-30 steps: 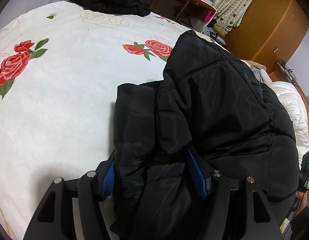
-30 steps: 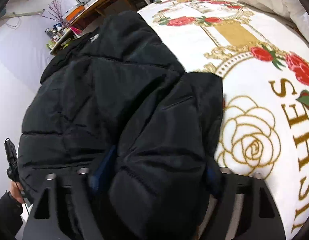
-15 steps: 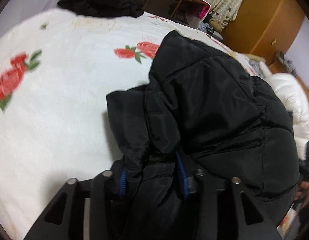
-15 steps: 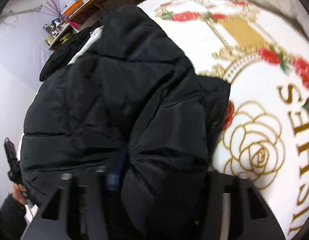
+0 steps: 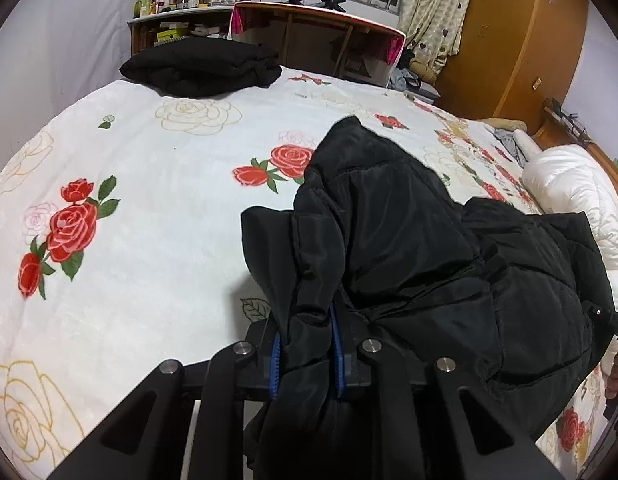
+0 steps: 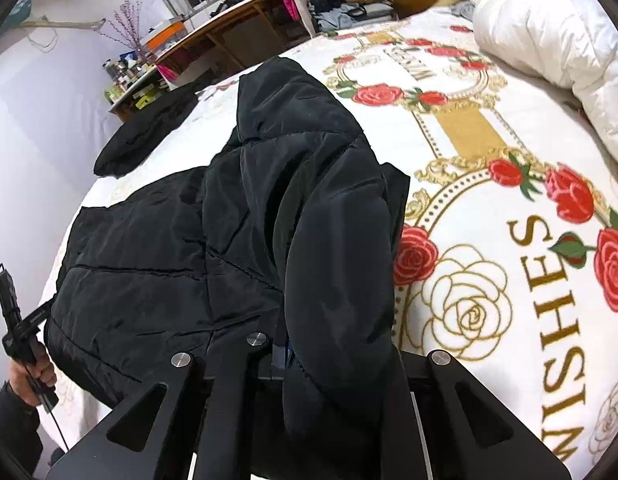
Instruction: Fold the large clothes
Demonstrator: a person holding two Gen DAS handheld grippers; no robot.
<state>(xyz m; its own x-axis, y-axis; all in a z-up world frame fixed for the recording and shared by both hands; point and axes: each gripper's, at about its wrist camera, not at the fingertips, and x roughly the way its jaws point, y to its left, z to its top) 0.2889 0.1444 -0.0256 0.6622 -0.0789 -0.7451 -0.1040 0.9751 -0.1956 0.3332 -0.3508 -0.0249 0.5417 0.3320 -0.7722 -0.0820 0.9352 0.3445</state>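
A large black puffer jacket [image 5: 409, 248] lies on a white bed with a rose print [image 5: 149, 184], partly lifted toward me. My left gripper [image 5: 305, 344] is shut on a fold of the black jacket between its blue pads. In the right wrist view the same jacket [image 6: 237, 232] drapes over my right gripper [image 6: 309, 356]; its jaws are closed in on a thick fold of the jacket. The right pad is hidden under the fabric.
A second folded black garment [image 5: 201, 64] lies at the far end of the bed. A white duvet [image 6: 549, 40] is bunched at the bed's head. A desk [image 5: 321, 28] and a wooden wardrobe [image 5: 521, 32] stand beyond the bed.
Both grippers have closed from wide open onto folds of the jacket. Both have lifted and drawn back, raising the near part of the jacket off the bed.
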